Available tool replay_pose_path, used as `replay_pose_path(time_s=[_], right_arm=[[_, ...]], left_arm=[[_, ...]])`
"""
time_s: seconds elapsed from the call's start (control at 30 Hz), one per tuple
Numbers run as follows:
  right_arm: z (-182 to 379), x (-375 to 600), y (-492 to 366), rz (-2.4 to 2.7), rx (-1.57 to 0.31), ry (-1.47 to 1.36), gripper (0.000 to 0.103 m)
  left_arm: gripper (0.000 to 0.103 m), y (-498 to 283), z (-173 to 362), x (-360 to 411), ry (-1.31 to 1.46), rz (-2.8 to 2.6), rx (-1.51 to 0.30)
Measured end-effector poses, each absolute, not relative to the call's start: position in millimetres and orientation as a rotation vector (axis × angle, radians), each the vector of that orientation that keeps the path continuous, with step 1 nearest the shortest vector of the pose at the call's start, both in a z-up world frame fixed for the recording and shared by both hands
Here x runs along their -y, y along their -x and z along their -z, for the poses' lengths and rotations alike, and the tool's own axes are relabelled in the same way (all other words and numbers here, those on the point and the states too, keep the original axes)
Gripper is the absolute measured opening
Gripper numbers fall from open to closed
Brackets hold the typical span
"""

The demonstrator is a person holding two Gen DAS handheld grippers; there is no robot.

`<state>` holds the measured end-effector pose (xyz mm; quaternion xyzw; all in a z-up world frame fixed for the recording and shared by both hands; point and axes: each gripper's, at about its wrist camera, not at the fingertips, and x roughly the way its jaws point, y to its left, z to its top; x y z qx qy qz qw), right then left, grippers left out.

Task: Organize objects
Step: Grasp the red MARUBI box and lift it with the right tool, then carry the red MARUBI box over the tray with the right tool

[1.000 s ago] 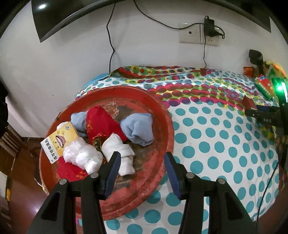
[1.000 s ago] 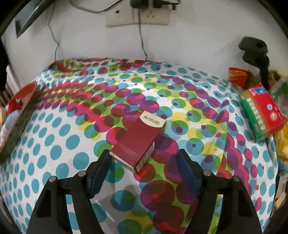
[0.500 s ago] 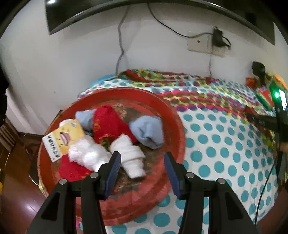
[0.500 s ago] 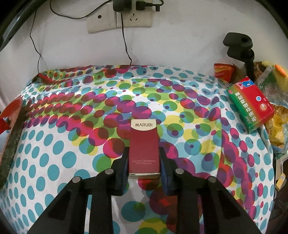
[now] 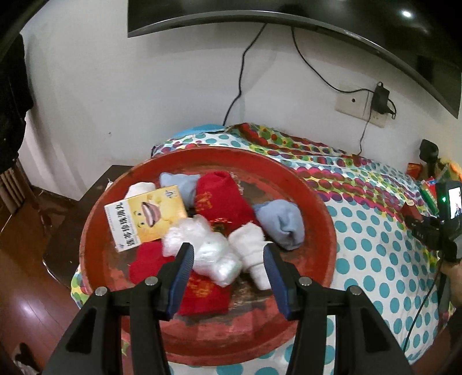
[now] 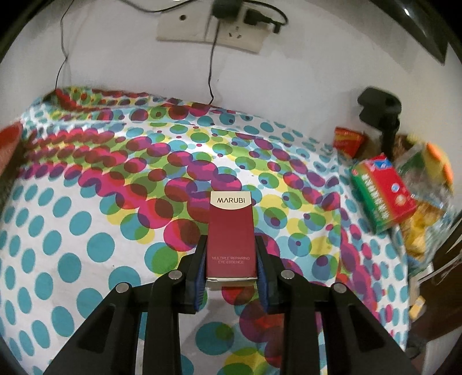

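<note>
Rightward, open cloth (image 6: 86, 245) surrounds the right hand-held gripper (image 6: 231, 261) clamping the maroon box (image 6: 231, 239); the left (image 5: 228, 266) gapes over the tray rim (image 5: 329, 230).

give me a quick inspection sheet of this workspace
surface: spotted cloth over the table
job's things: maroon box; red tray holding rolled socks, plastic bag, yellow box
clutter: red-green box and snack bags at the right edge
grippers: right tongs shut on the maroon box; left tongs open above the tray
cables: charger lead from wall socket
surroundings: white wall, dark screen, wood floor
</note>
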<state>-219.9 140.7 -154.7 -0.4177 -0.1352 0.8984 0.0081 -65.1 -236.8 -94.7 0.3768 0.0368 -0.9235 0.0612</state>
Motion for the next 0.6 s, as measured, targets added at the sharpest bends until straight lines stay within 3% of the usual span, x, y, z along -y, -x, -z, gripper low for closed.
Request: replay_pose_path(time_s=[0.13,0.6], right_arm=[[154.5,-129.9,218.9,-2.783,0.514,1.288,0.027],[117.7,-73.2,193.7,-2.912,0.525,1.253,0.027]], left_arm=[[0.051,64.9,96.2,247.1,-1.142,2.768,-0.12],[0.051,60.0,92.6,265.9,-1.116,2.746,-0.181]])
